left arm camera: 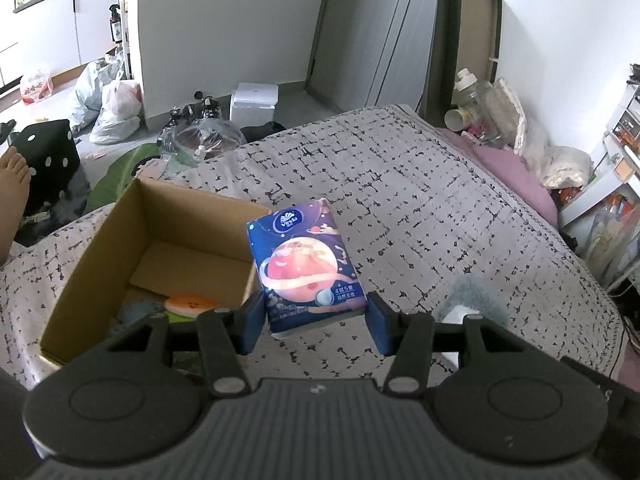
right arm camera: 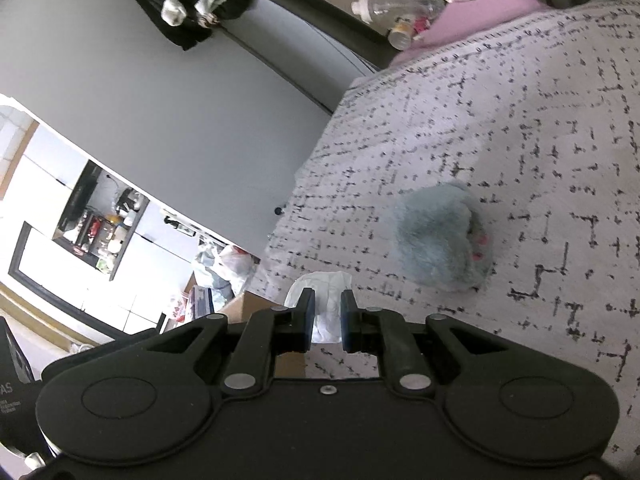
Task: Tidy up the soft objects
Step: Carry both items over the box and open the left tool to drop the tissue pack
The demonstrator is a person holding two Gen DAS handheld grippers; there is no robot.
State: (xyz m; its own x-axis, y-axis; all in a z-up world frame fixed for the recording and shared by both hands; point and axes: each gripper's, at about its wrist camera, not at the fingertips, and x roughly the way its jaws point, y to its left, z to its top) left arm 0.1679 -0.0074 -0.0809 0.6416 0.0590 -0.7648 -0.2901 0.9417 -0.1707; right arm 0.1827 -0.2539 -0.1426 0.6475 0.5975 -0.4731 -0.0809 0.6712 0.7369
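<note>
My left gripper [left arm camera: 316,320] is shut on a blue tissue pack [left arm camera: 304,268] with a pink planet print, held above the bed beside the right wall of an open cardboard box [left arm camera: 100,256]. An orange plush toy [left arm camera: 192,305] lies in the box. My right gripper [right arm camera: 327,316] is shut on a white crumpled tissue [right arm camera: 326,292], which also shows in the left wrist view [left arm camera: 460,314]. A grey-blue fluffy plush toy [right arm camera: 440,236] with pink spots lies on the bedspread just ahead and to the right of my right gripper; it shows in the left wrist view too [left arm camera: 476,292].
The bed has a pale bedspread [left arm camera: 400,184] with black marks. A pink pillow [left arm camera: 508,168] and bottles lie at its far right edge. Plastic bags [left arm camera: 116,108], a white box [left arm camera: 256,102] and clutter are on the floor beyond. A bare foot [left arm camera: 14,184] is at the left.
</note>
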